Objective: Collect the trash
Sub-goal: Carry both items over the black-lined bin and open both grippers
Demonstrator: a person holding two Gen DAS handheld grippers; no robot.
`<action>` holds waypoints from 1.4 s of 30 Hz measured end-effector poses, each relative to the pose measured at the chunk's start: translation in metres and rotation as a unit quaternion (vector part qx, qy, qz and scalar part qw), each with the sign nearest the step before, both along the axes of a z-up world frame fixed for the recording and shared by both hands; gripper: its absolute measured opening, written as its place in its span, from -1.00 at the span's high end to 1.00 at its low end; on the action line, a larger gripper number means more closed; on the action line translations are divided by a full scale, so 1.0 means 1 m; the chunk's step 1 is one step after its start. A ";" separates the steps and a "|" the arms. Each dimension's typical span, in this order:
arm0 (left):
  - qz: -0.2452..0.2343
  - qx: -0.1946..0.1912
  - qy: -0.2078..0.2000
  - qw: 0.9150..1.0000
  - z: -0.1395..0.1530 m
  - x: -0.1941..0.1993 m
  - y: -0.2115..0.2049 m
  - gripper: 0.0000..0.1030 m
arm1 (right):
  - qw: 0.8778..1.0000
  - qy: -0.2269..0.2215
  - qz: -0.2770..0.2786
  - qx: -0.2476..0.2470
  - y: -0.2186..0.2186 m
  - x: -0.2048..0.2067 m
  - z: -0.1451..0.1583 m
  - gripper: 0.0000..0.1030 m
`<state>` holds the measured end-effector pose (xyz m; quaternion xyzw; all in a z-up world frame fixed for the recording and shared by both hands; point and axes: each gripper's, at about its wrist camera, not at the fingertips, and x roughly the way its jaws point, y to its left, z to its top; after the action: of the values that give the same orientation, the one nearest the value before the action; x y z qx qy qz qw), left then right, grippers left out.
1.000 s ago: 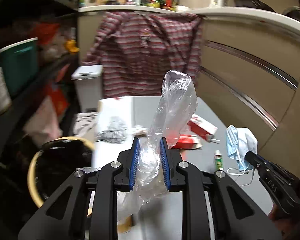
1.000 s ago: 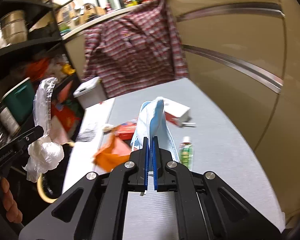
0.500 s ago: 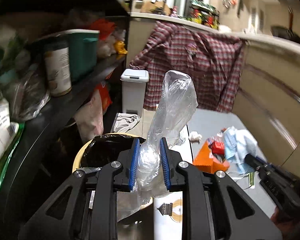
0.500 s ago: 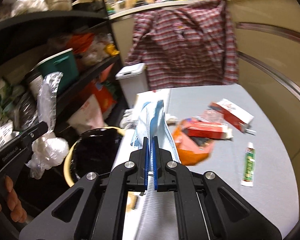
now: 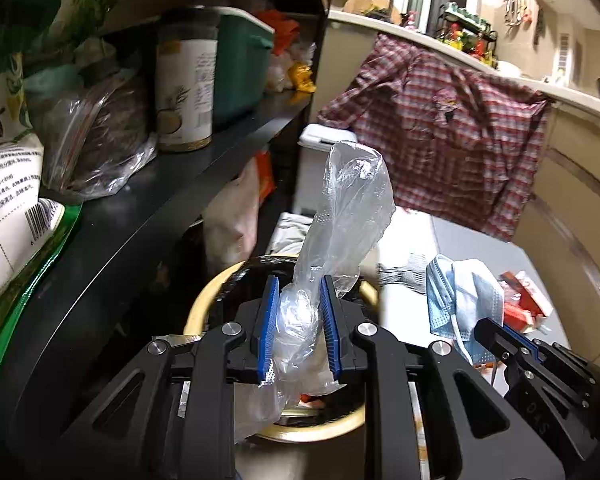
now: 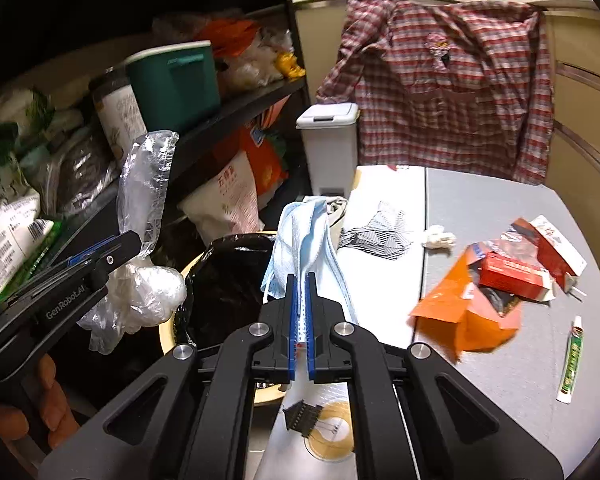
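My left gripper (image 5: 298,292) is shut on a crumpled clear plastic bag (image 5: 348,204), held above the round bin with a black liner (image 5: 204,304). In the right wrist view that same bag (image 6: 144,188) hangs left of the bin (image 6: 228,276). A blue face mask (image 6: 304,232) is pinched in my right gripper (image 6: 299,284), which is shut on it at the bin's right rim, next to the table edge. From the left wrist view the mask (image 5: 460,292) dangles to the right. On the grey table (image 6: 500,208) lie an orange wrapper (image 6: 460,316), red cartons (image 6: 516,272), a tissue wad (image 6: 438,236) and a small tube (image 6: 572,360).
A black shelf (image 5: 140,208) packed with bags, a tin and a green box runs along the left. A white lidded bin (image 6: 328,144) and a plaid shirt (image 6: 452,92) stand behind the table. A white printed sheet (image 6: 384,240) covers the table's left part.
Both grippers swung left from over the table toward the shelf and the lined bin, carrying the plastic bag and the mask. The bin now lies directly below the left gripper.
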<state>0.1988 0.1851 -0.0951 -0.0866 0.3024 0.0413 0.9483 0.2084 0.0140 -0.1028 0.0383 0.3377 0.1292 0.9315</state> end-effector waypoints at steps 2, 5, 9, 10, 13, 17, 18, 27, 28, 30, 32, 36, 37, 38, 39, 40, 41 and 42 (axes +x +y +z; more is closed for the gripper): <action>0.006 0.003 0.006 1.000 -0.005 0.006 0.003 0.59 | 1.000 0.007 0.004 0.000 0.005 0.006 -0.005 0.92; 0.011 -0.001 0.015 1.000 -0.012 0.012 0.008 0.59 | 1.000 0.018 0.010 0.002 0.011 0.015 -0.013 0.92; 0.011 -0.001 0.024 1.000 -0.021 0.019 0.008 0.59 | 1.000 0.026 0.017 0.000 0.020 0.024 -0.021 0.92; 0.012 0.002 0.027 1.000 -0.023 0.021 0.007 0.59 | 0.999 0.028 0.018 -0.001 0.022 0.027 -0.023 0.92; 0.018 0.006 0.031 0.999 -0.027 0.028 0.005 0.56 | 1.000 0.028 0.013 -0.001 0.024 0.031 -0.026 0.83; 0.065 0.015 0.036 0.997 -0.033 0.030 0.012 -0.62 | 1.000 0.021 -0.007 -0.004 0.022 0.037 -0.026 -0.02; 0.080 0.019 0.029 0.996 -0.033 0.029 0.013 -0.64 | 1.000 0.016 -0.012 -0.005 0.022 0.038 -0.025 -0.02; 0.079 0.027 0.043 0.996 -0.037 0.033 0.014 -0.66 | 1.000 0.026 -0.014 -0.002 0.014 0.041 -0.030 -0.06; 0.079 0.025 0.041 0.996 -0.037 0.031 0.014 -0.66 | 1.000 0.027 -0.014 -0.002 0.013 0.040 -0.031 -0.06; 0.079 0.022 0.041 0.996 -0.036 0.029 0.013 -0.66 | 1.000 0.027 -0.014 -0.001 0.012 0.038 -0.030 -0.06; 0.078 0.022 0.040 0.996 -0.034 0.026 0.011 -0.66 | 1.000 0.024 -0.014 0.000 0.010 0.033 -0.027 -0.06; 0.070 0.023 0.037 0.997 -0.028 0.017 0.003 -0.66 | 1.000 0.022 -0.016 0.004 0.007 0.023 -0.019 -0.08; 0.068 0.023 0.036 0.997 -0.026 0.014 0.002 -0.66 | 1.000 0.020 -0.016 0.005 0.005 0.019 -0.016 -0.09; 0.067 0.024 0.034 0.997 -0.024 0.011 0.000 -0.67 | 1.000 0.017 -0.016 0.005 0.004 0.016 -0.014 -0.12; 0.064 0.025 0.031 0.997 -0.022 0.008 -0.002 -0.68 | 1.000 0.013 -0.016 0.004 0.003 0.012 -0.010 -0.14; 0.062 0.026 0.029 0.997 -0.020 0.006 -0.005 -0.68 | 1.000 0.010 -0.017 0.004 0.002 0.008 -0.007 -0.16; 0.062 0.029 0.026 0.997 -0.017 0.002 -0.008 -0.68 | 1.000 0.008 -0.018 0.002 0.000 0.006 -0.004 -0.16; 0.060 0.032 0.022 0.997 -0.015 -0.001 -0.010 -0.68 | 1.000 0.005 -0.019 0.002 -0.002 0.002 -0.001 -0.16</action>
<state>0.1980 0.1749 -0.1098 -0.0736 0.3161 0.1099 0.9394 0.2107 0.0124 -0.1034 0.0475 0.3417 0.1122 0.9319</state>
